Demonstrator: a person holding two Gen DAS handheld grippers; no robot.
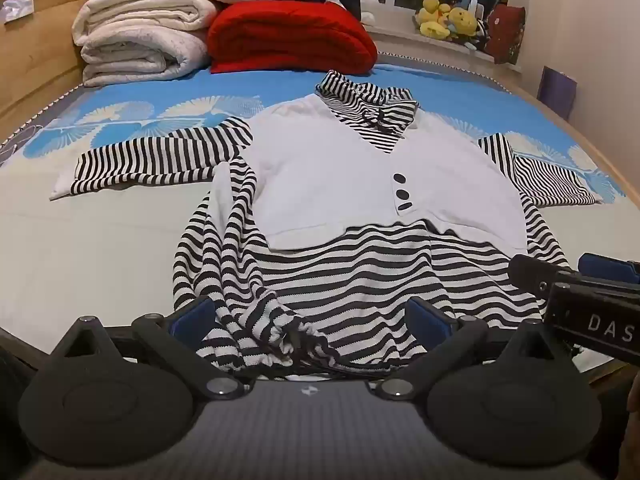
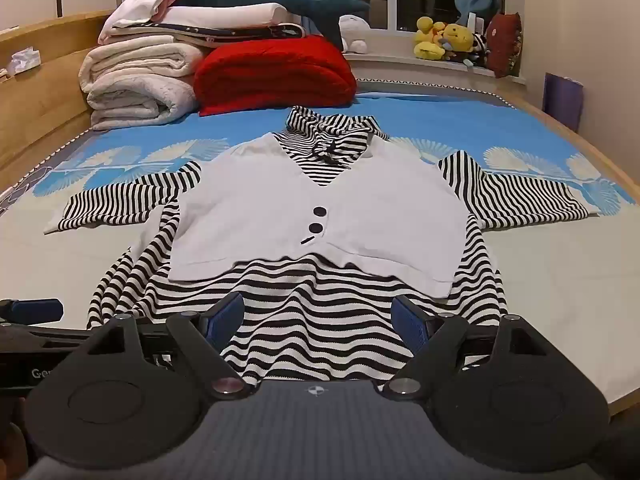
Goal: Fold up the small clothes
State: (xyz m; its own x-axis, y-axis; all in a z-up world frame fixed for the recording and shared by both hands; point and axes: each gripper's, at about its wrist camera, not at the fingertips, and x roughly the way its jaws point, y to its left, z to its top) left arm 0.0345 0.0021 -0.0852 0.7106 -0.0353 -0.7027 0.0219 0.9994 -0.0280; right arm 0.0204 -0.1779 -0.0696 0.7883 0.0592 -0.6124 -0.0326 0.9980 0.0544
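A small black-and-white striped dress with a white vest front [image 1: 332, 184] [image 2: 320, 216] lies face up on the bed, collar away from me, both sleeves spread out. Its left skirt edge is bunched and folded inward. My left gripper [image 1: 312, 318] is open, its blue-padded fingers [image 1: 196, 316] straddling the bunched hem at the near left. My right gripper [image 2: 318, 318] is open over the hem's middle; it also shows in the left wrist view [image 1: 560, 280]. Neither holds cloth.
The bed has a blue patterned sheet [image 2: 420, 120] and wooden frame [image 2: 36, 92]. Folded white blankets [image 2: 136, 88], a red blanket [image 2: 276, 76] and stacked bedding sit at the far end. Plush toys [image 2: 444, 42] line the window sill. A purple box [image 2: 562, 96] stands at right.
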